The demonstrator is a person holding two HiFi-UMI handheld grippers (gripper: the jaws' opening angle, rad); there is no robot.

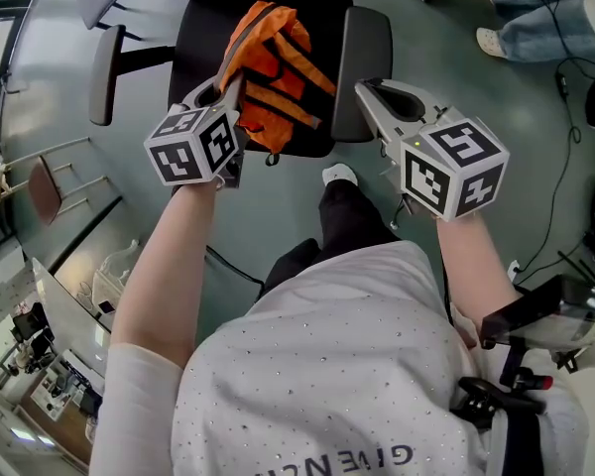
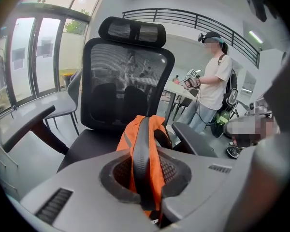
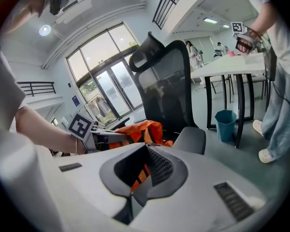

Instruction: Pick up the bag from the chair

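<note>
- While my left claw (image 1: 230,87) pinches the black strap (image 2: 141,161) of the orange bag (image 1: 275,62), the step in hand, as I judge it, is the lift itself. The grip is made, and the bag has to come away from the chair (image 1: 200,43).
- Left claw: narrow, with its pads pressed on the strap from both sides and some orange cloth bunched in beside the webbing.
- Right claw (image 1: 374,91): its jaws are drawn together on nothing. The orange seen through its gap is only the bag farther off.
- Bag: it hangs bunched below my left claw, over the dark seat and between the two armrests. I cannot tell from any view whether its bottom has cleared the seat.
- Next move, I reckon: raise the left claw straight up until the whole bag hangs free, then draw it back towards me. Loose straps could catch on the right armrest (image 1: 365,53). The hold is on a strap alone, so the load may swing, and a steady rise suits it.
- Pose: my left forearm (image 1: 164,266) reaches forward, with its claw pointing forward and down over the seat. My right arm is out alongside, its claw tilted less steeply. That claw hovers just beside the right armrest, apart from the bag.
</note>
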